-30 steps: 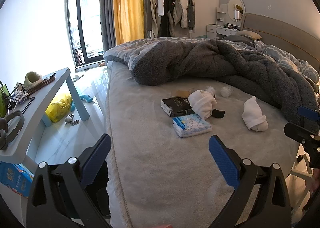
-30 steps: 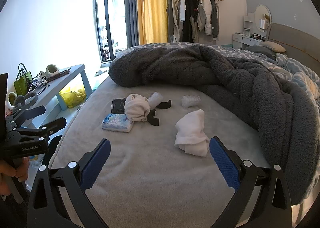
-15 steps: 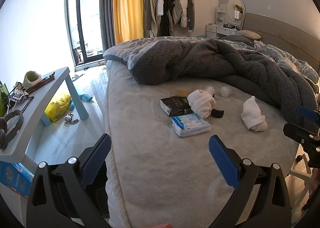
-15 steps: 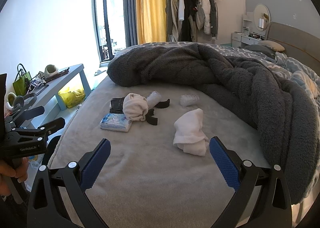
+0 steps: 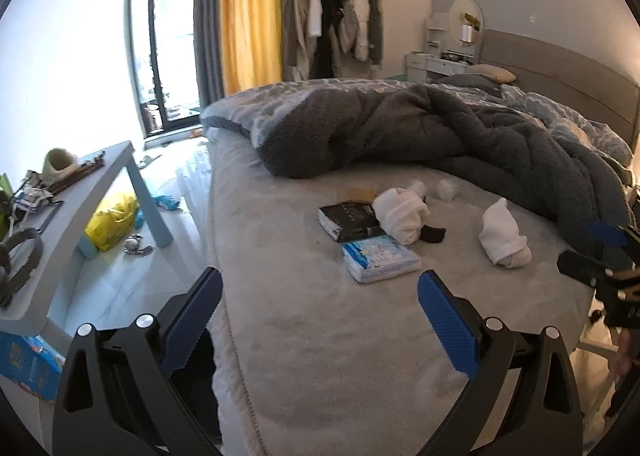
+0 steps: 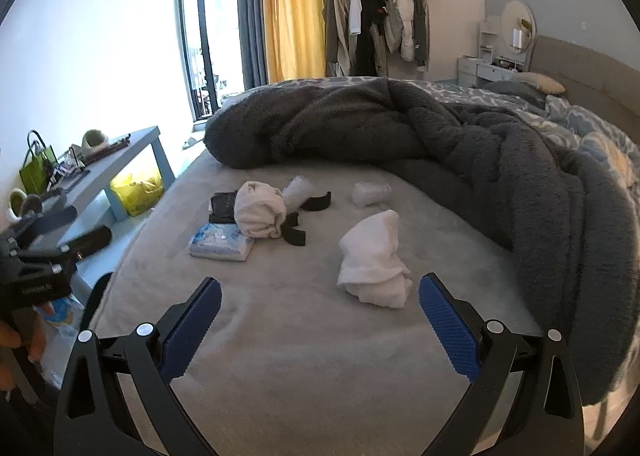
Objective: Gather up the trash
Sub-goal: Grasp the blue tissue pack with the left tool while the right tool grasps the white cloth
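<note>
Loose items lie on the grey bed (image 5: 320,336): a blue-white tissue pack (image 5: 380,258) (image 6: 222,242), a black book (image 5: 348,218) (image 6: 223,207), a white rolled cloth (image 5: 402,210) (image 6: 259,209), a second white cloth bundle (image 5: 502,234) (image 6: 374,260), two crumpled white wads (image 5: 447,189) (image 6: 371,193) and black curved pieces (image 6: 294,234). My left gripper (image 5: 320,318) is open above the bed's near edge, short of the tissue pack. My right gripper (image 6: 320,318) is open, just short of the second bundle. Both hold nothing.
A dark fleece blanket (image 6: 460,144) is heaped across the far and right side of the bed. A grey-blue side table (image 5: 64,208) with clutter stands on the left, a yellow bag (image 5: 112,218) under it. A clothes rack (image 6: 380,20) stands at the far wall.
Both grippers have drifted slightly; the items on the bed sit a little higher and further left in the right wrist view. Nothing was gripped or moved.
</note>
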### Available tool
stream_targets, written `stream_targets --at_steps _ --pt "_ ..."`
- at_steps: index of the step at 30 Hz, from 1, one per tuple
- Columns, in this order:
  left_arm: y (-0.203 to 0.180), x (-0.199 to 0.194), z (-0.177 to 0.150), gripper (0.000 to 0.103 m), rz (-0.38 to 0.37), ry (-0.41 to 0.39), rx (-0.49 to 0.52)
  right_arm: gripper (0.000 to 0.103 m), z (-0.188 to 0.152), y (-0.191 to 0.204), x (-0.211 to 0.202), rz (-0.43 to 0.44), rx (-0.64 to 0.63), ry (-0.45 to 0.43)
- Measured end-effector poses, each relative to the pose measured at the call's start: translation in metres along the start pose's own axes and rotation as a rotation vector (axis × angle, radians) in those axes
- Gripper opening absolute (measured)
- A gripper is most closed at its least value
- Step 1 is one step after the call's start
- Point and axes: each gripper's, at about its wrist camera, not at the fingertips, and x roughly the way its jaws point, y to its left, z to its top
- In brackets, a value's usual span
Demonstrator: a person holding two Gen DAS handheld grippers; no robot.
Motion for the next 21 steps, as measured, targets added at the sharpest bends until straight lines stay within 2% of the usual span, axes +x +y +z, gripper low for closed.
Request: stream_targets --at_steps 3,5,10,13,21 --pt "0.003 0.011 0.001 0.100 -0.019 0.036 -0.010 0.100 0.003 -0.001 0.007 -0.029 -0.023 0.021" --pt "0.006 0.019 0.003 0.099 -0.066 0.062 -0.037 0.100 0.005 -0.004 0.013 -0.031 -0.021 0.037" --pt "0.001 0.034 0.012 0.099 -0.108 0.086 -0.044 0.100 0.010 -0.015 0.032 -0.042 -0.005 0.075" --pt "-0.004 0.047 0.013 0.099 -0.113 0.115 -0.019 0.100 0.012 -0.019 0.046 -0.034 -0.008 0.104" --pt "-0.009 0.081 0.019 0.099 -0.154 0.184 -0.035 0.100 0.020 -0.030 0.084 -0.039 -0.017 0.179"
